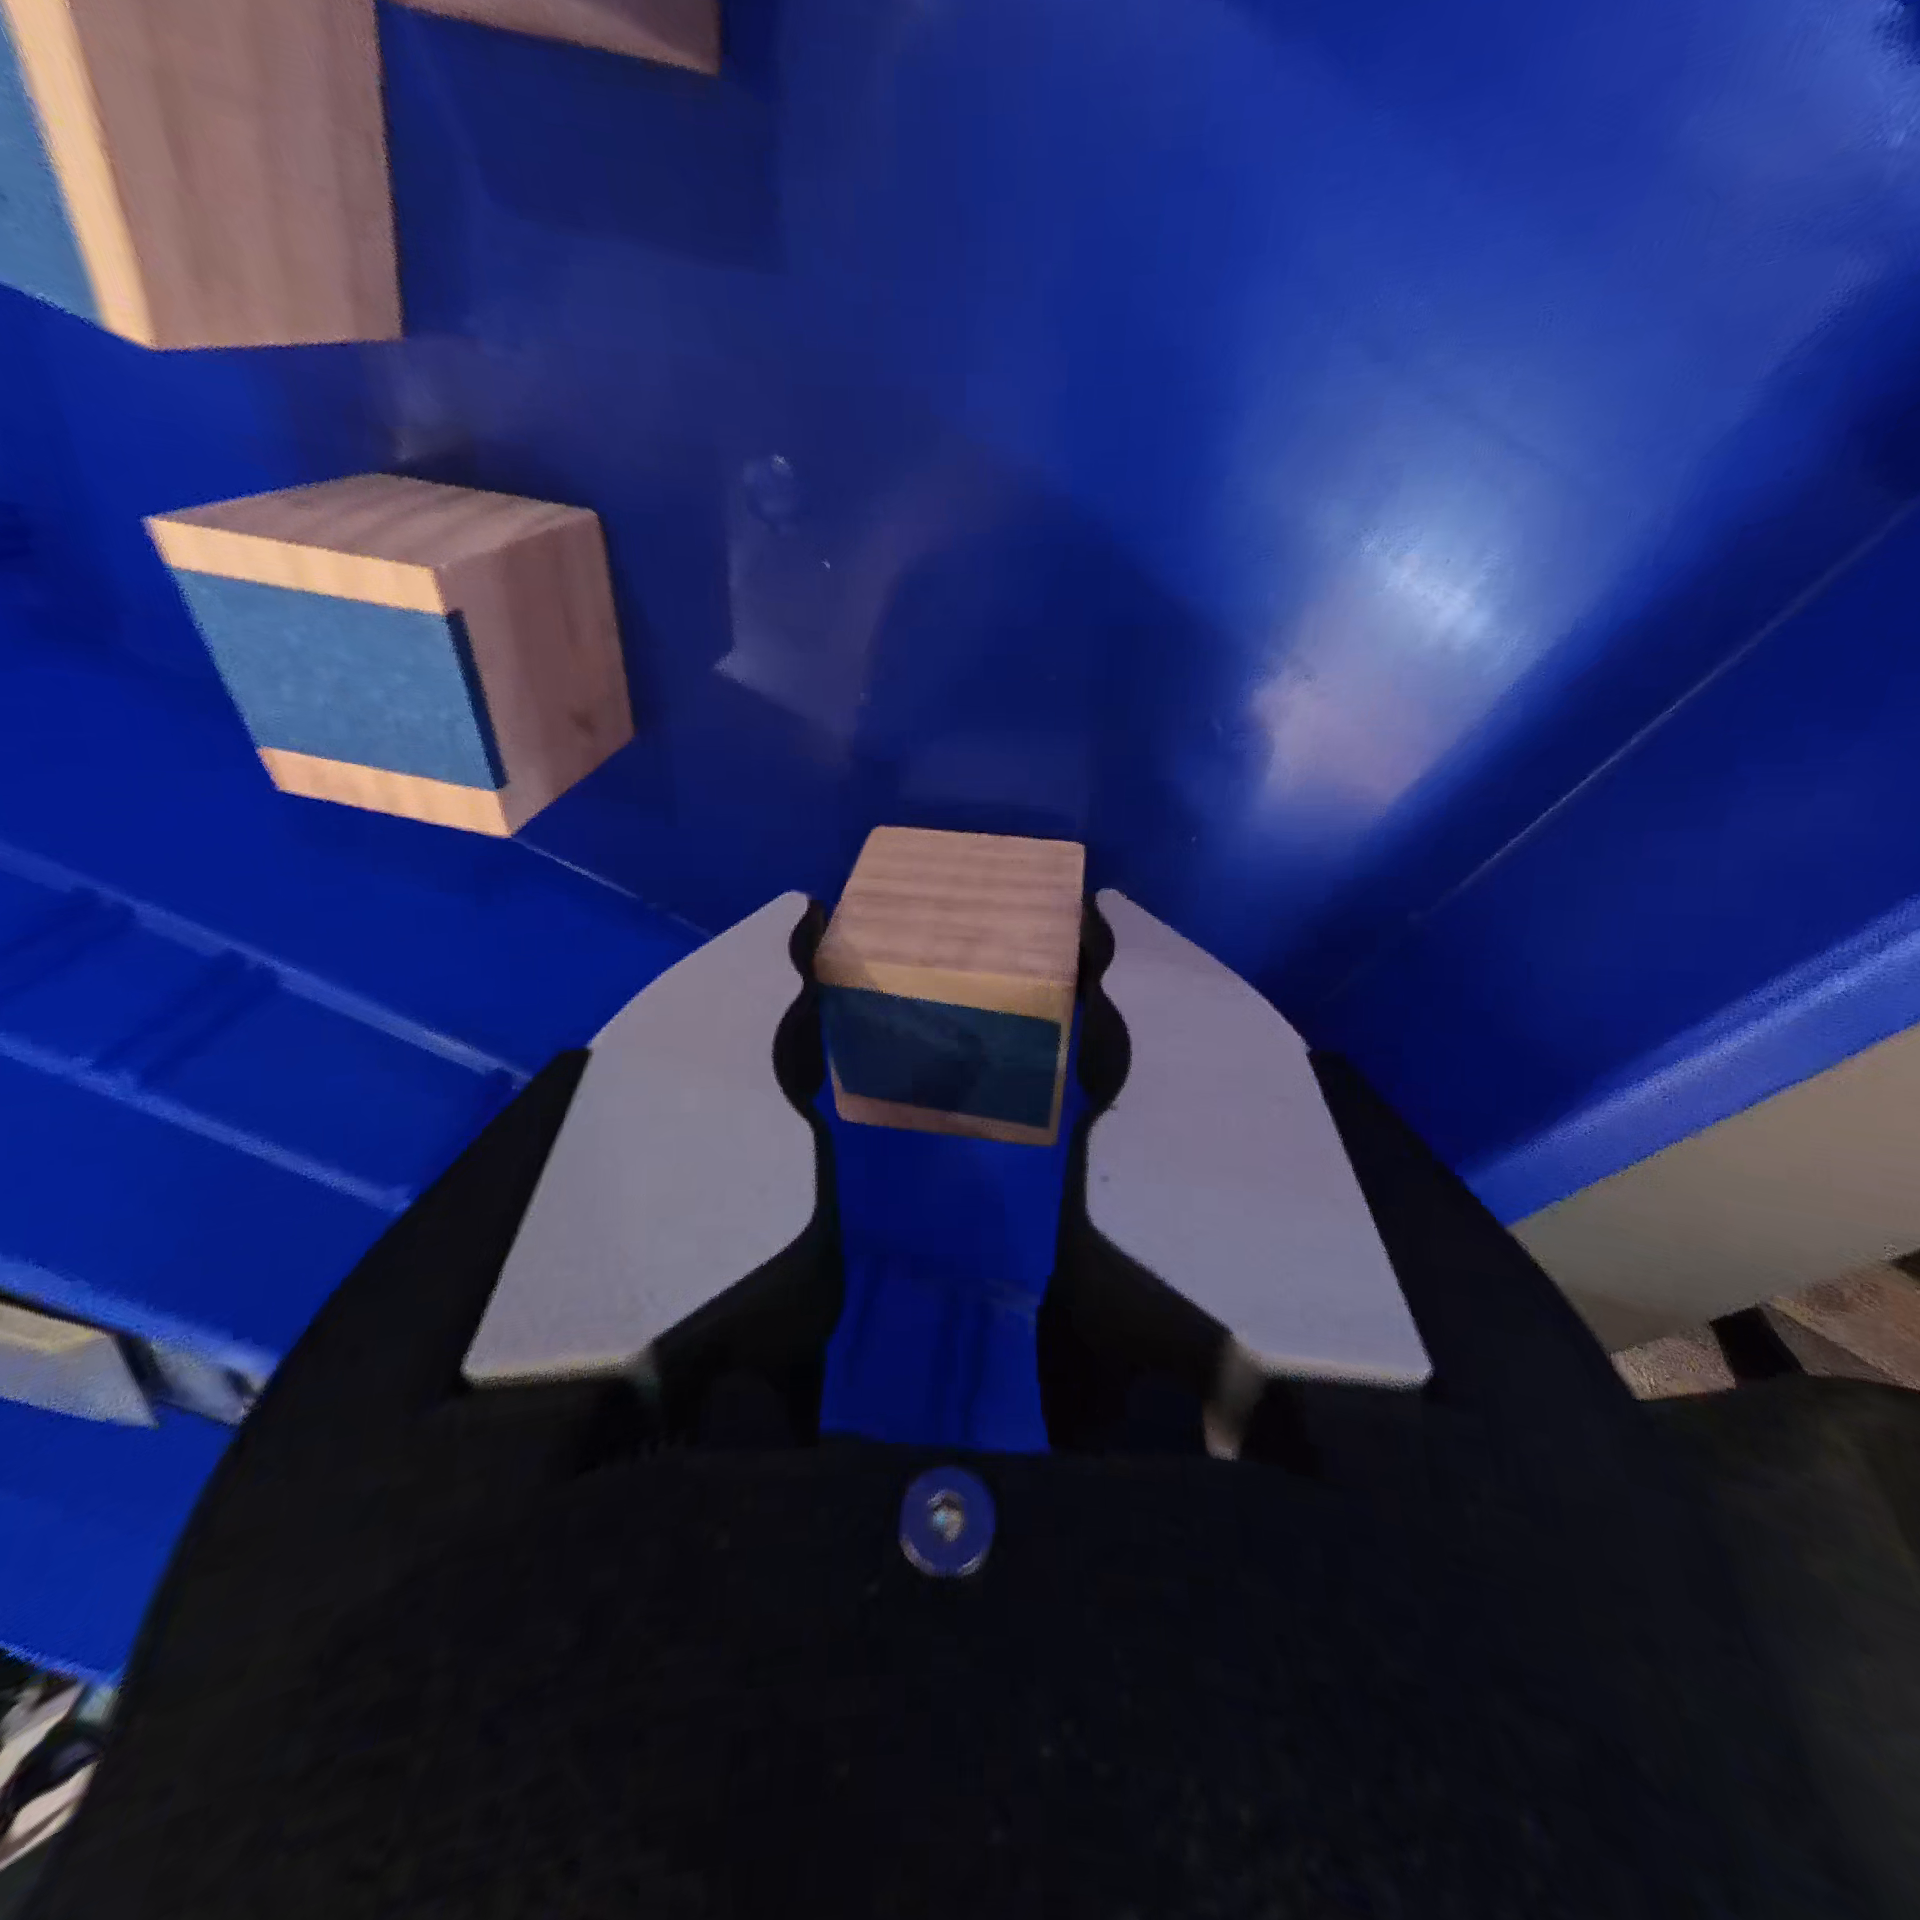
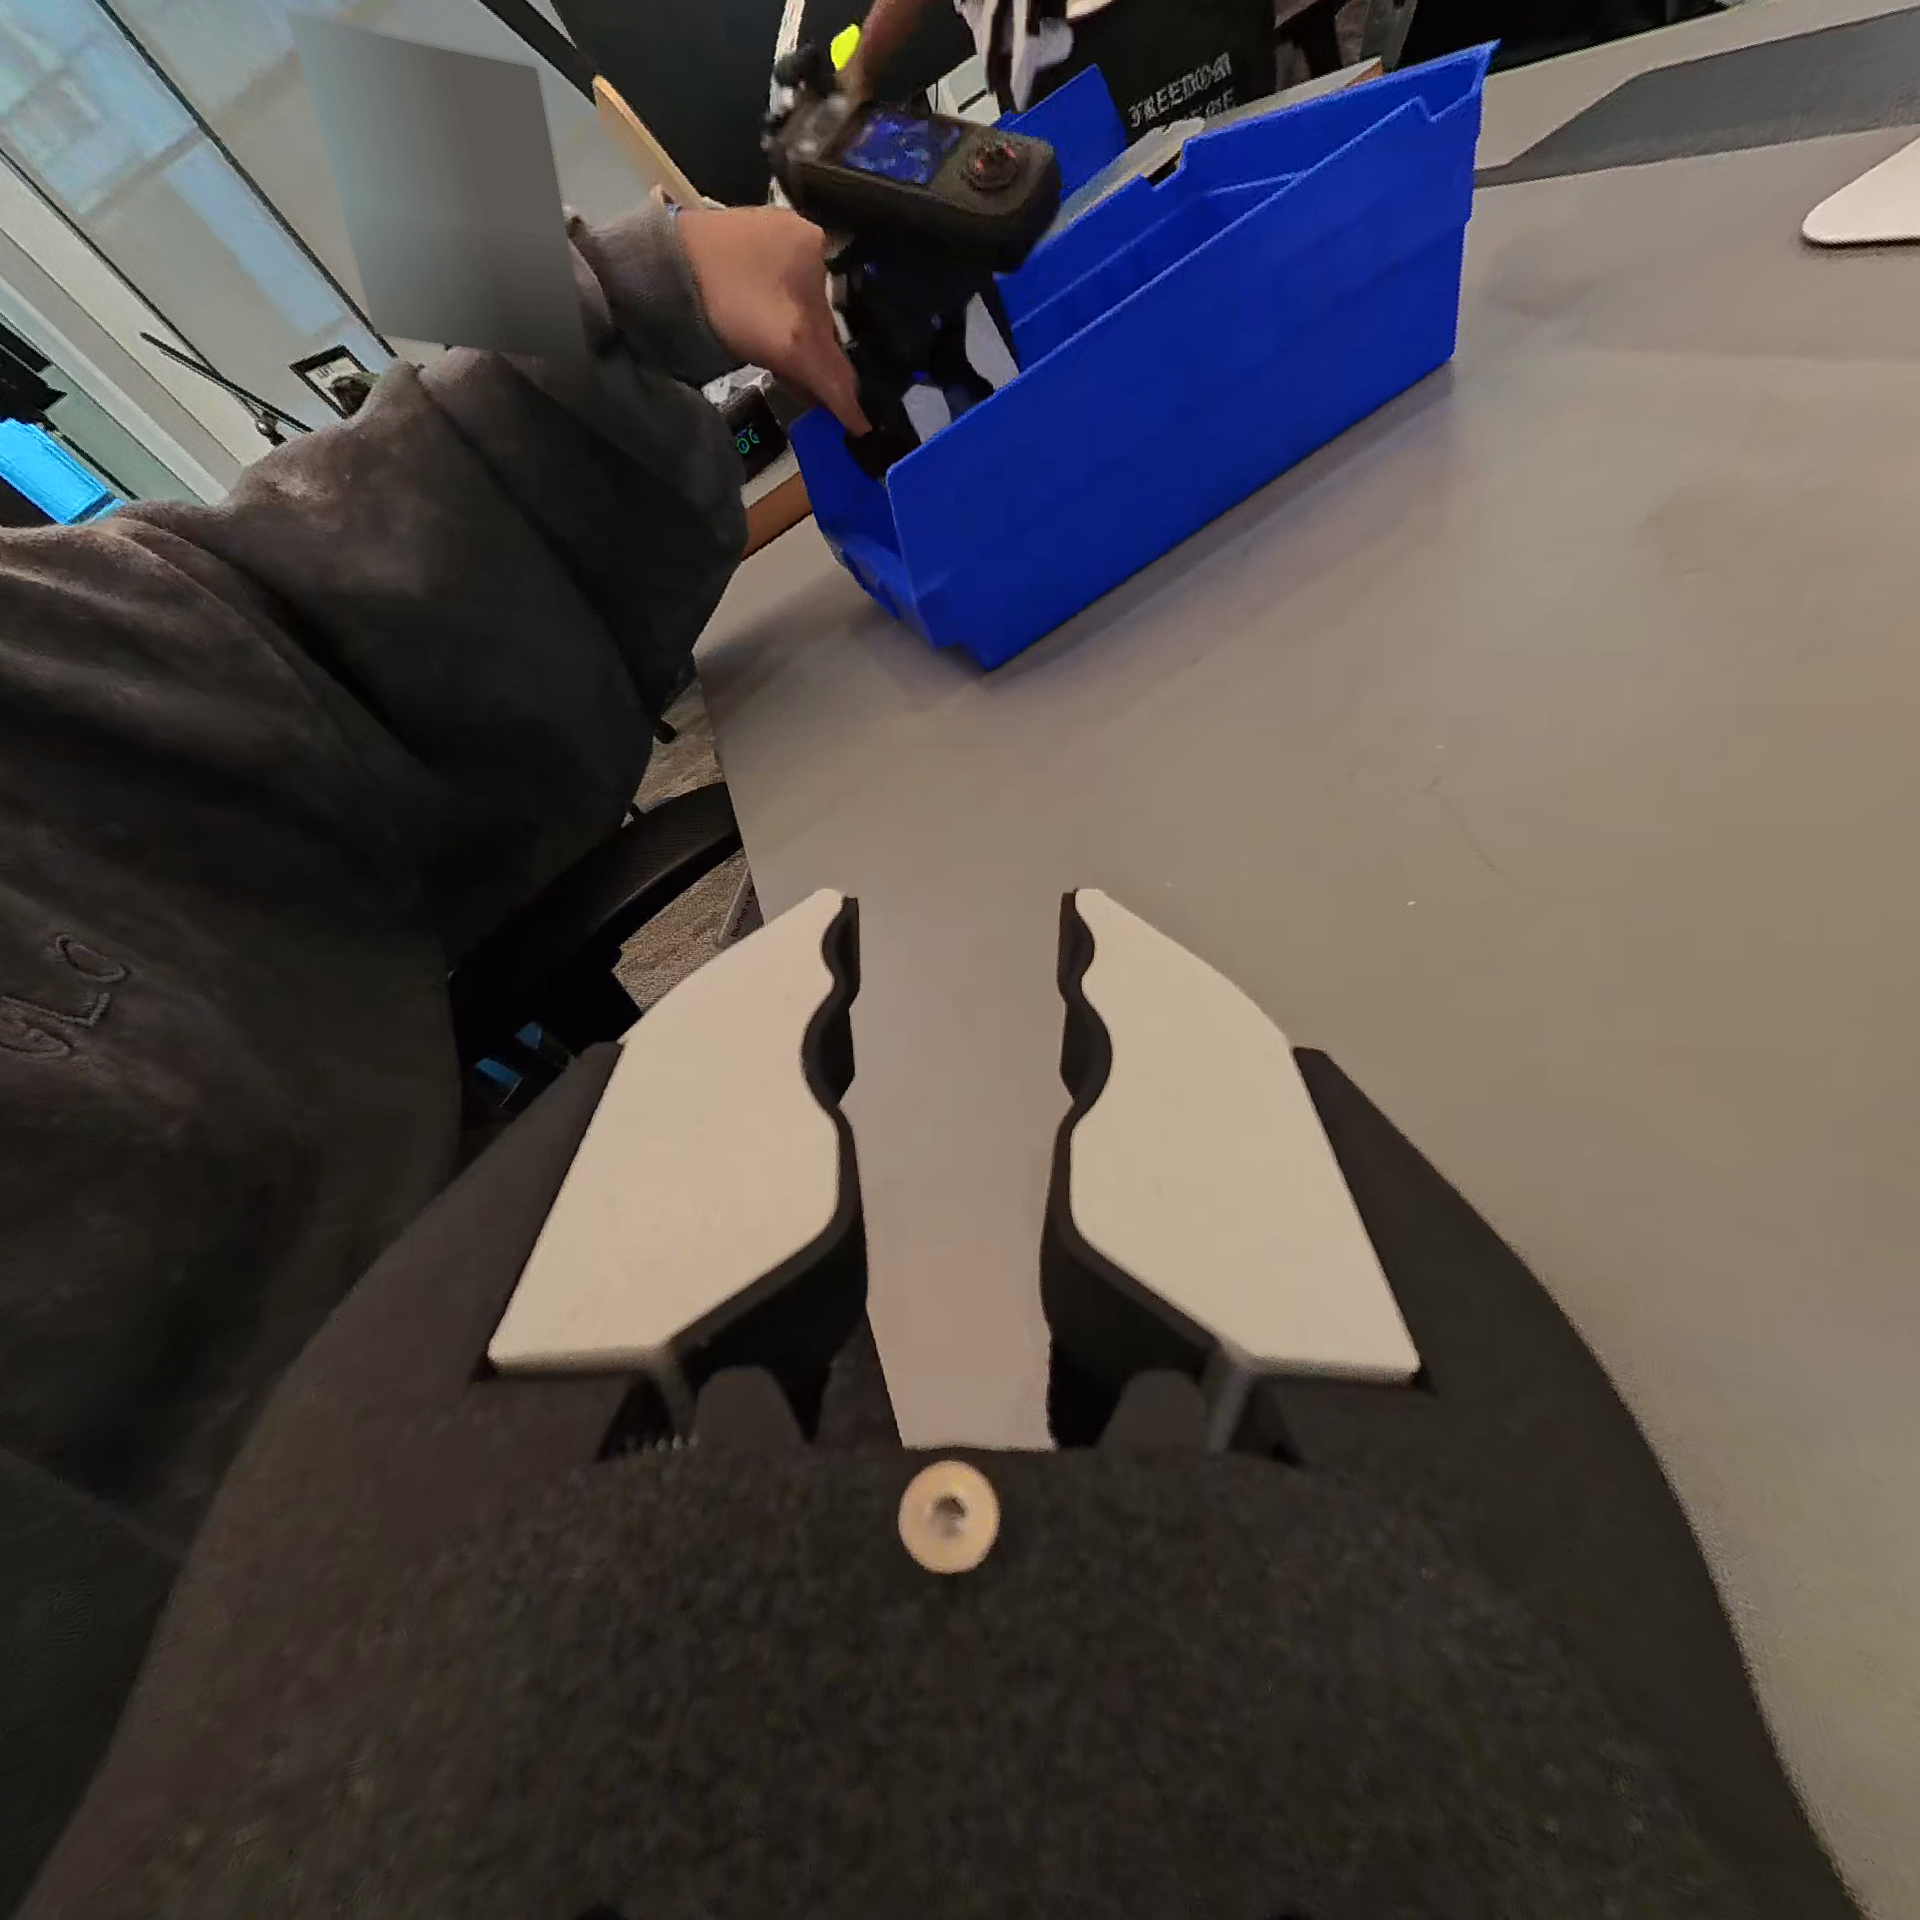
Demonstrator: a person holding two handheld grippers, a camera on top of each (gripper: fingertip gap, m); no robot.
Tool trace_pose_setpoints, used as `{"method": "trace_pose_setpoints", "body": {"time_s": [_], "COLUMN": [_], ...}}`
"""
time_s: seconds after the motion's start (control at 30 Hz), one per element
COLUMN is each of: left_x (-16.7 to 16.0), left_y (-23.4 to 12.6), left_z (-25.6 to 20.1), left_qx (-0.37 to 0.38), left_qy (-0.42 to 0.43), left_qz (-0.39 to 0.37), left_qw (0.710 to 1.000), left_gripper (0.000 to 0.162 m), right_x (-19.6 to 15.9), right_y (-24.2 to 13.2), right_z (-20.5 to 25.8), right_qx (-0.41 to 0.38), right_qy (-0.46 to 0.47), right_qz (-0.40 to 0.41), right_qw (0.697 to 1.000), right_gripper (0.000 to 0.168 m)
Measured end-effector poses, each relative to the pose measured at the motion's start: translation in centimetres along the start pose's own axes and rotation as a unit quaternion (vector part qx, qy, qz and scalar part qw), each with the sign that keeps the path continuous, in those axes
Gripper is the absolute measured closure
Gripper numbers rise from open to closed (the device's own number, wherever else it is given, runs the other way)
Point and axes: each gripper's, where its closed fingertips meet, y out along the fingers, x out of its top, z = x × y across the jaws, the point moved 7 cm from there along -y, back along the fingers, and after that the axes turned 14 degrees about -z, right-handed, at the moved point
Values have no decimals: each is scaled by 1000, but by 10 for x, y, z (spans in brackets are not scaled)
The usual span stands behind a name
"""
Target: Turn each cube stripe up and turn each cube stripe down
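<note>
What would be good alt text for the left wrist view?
The left gripper is shut on a small wooden cube inside a blue bin, its blue stripe facing the camera. Another striped cube sits to the left.

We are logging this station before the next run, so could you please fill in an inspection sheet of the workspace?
Surface: grey table, bare near the right gripper.
Job's things: blue bin on the table; held cube with its blue stripe toward the camera; second cube and more at the left edge.
Clutter: white object at the table's far edge.
Grippers: left gripper shut on the held cube inside the bin; right gripper open, empty.
Cables: nothing seen.
Surroundings: person's dark sleeve, office chair.
</note>
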Motion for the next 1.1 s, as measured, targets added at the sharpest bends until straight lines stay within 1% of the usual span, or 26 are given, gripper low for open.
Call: {"method": "trace_pose_setpoints", "body": {"time_s": [0.07, 0.13, 0.2, 0.23, 0.3, 0.37, 0.43, 0.5, 0.53, 0.6, 0.63, 0.73, 0.83, 0.87, 0.93, 0.97, 1.03, 1.1], "left_x": [5, 16, 29, 37, 54, 76, 106, 141, 158, 189, 201, 225, 234, 236, 240, 240, 238, 227], "left_y": [-16, -40, -65, -76, -94, -110, -124, -135, -139, -141, -141, -135, -129, -126, -117, -114, -112, -117], "left_z": [0, 1, -1, -4, -11, -24, -43, -63, -73, -96, -106, -129, -141, -144, -149, -150, -152, -150], "left_qx": [1, 4, -1, -12, -43, -88, -144, -190, -214, -265, -280, -296, -330, -335, -340, -344, -344, -320], "left_qy": [-11, -30, -57, -74, -114, -141, -154, -164, -173, -175, -168, -140, -138, -137, -134, -137, -146, -168], "left_qz": [-44, -119, -215, -268, -370, -463, -531, -582, -597, -614, -621, -631, -648, -648, -641, -637, -640, -658], "left_qw": [999, 992, 975, 961, 921, 870, 821, 774, 753, 722, 713, 703, 673, 670, 675, 676, 672, 660], "left_gripper": [117, 117, 117, 117, 117, 117, 117, 117, 117, 117, 117, 117, 117, 117, 117, 117, 116, 99], "right_x": [1, 2, 3, 3, 4, 8, 22, 42, 53, 72, 78, 89, 84, 82, 79, 76, 73, 71], "right_y": [-1, -2, -3, -3, -2, 3, 15, 31, 40, 57, 65, 79, 83, 82, 78, 76, 73, 69], "right_z": [0, 0, -1, -3, -10, -21, -28, -30, -30, -27, -25, -18, -18, -19, -23, -24, -25, -28], "right_qx": [-3, -4, -9, -12, -20, -23, 0, 34, 50, 72, 82, 102, 107, 113, 110, 115, 113, 100], "right_qy": [-3, -4, -6, -6, -7, -1, 24, 36, 30, 4, -6, 1, 23, 33, 50, 53, 45, 40], "right_qz": [-2, -6, -10, -13, -20, -32, -49, -65, -77, -92, -97, -116, -120, -120, -119, -108, -113, -109], "right_qw": [1000, 1000, 1000, 1000, 1000, 999, 999, 997, 995, 993, 992, 988, 987, 986, 986, 986, 986, 988], "right_gripper": [132, 132, 132, 131, 130, 124, 116, 106, 103, 95, 92, 93, 97, 103, 123, 123, 123, 123]}}
